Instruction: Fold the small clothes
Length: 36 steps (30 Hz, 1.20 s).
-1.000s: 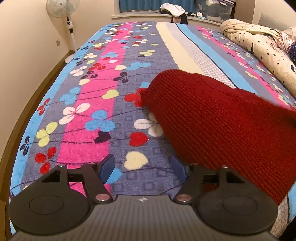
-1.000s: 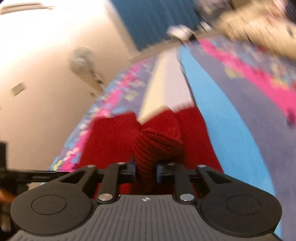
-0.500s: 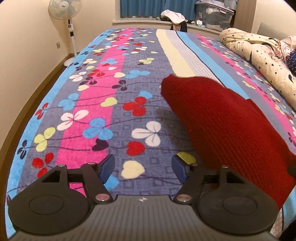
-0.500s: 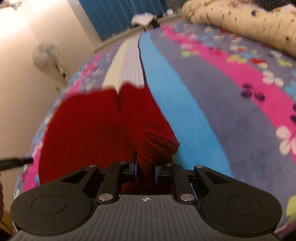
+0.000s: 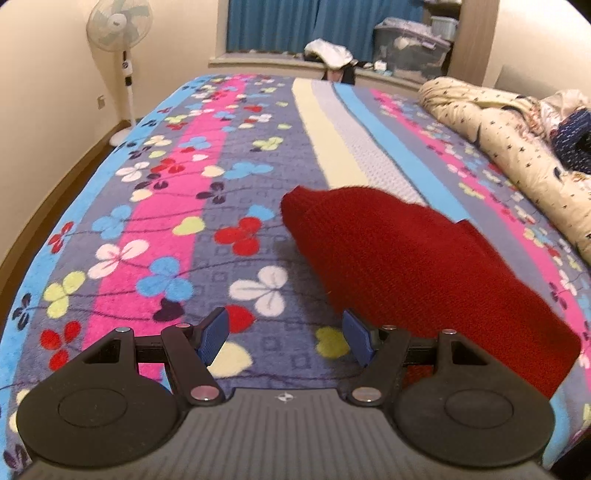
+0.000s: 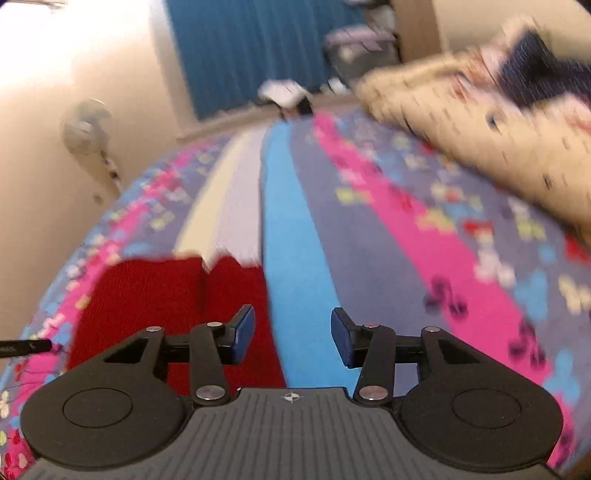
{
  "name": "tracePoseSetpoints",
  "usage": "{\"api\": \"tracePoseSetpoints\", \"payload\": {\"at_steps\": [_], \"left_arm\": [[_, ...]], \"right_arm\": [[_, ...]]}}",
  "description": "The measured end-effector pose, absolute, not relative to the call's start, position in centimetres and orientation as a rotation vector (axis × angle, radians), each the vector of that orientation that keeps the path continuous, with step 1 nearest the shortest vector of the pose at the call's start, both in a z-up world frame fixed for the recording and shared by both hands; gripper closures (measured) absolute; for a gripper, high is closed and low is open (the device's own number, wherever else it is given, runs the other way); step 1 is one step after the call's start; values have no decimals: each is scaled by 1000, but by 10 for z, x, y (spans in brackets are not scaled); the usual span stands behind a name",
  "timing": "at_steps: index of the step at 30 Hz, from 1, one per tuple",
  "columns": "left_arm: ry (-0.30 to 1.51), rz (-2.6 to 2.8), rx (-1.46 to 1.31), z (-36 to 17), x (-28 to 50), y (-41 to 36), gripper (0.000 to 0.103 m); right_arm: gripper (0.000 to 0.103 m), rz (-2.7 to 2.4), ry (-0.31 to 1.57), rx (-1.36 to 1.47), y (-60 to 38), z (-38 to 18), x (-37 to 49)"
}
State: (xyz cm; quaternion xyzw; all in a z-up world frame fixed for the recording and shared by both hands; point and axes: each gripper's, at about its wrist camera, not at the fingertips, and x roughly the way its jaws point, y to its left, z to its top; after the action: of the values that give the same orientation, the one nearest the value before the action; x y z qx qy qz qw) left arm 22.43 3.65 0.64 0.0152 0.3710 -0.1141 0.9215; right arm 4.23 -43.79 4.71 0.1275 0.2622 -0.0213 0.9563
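- Flowered bedspread (image 5: pixel 155 206) covers the bed, fan (image 5: pixel 119 26) by the wall.
- Red knit garment (image 5: pixel 413 258) lies folded on it — long axis running away from the grippers.
- Left gripper (image 5: pixel 285 338): released, garment ahead to its right.
- Right gripper (image 6: pixel 291 336): released, garment (image 6: pixel 166 295) beside its left finger — seemingly the nearer one.

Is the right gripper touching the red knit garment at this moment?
Apart. The right wrist view shows the right gripper open with nothing between its fingers; the red knit garment lies on the blanket beyond and left of them.
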Motion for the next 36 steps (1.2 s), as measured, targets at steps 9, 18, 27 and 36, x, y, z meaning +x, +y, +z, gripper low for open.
{"api": "tracePoseSetpoints", "payload": {"at_steps": [9, 18, 27, 36], "left_arm": [[694, -324, 44, 14, 215, 22, 30], [747, -357, 220, -8, 216, -6, 31], [747, -335, 236, -13, 220, -5, 31], [704, -303, 142, -2, 226, 2, 30]], "right_arm": [[78, 222, 856, -34, -388, -29, 80], [78, 206, 903, -29, -378, -28, 91], [66, 269, 889, 106, -401, 11, 102], [47, 342, 717, 305, -433, 21, 158]]}}
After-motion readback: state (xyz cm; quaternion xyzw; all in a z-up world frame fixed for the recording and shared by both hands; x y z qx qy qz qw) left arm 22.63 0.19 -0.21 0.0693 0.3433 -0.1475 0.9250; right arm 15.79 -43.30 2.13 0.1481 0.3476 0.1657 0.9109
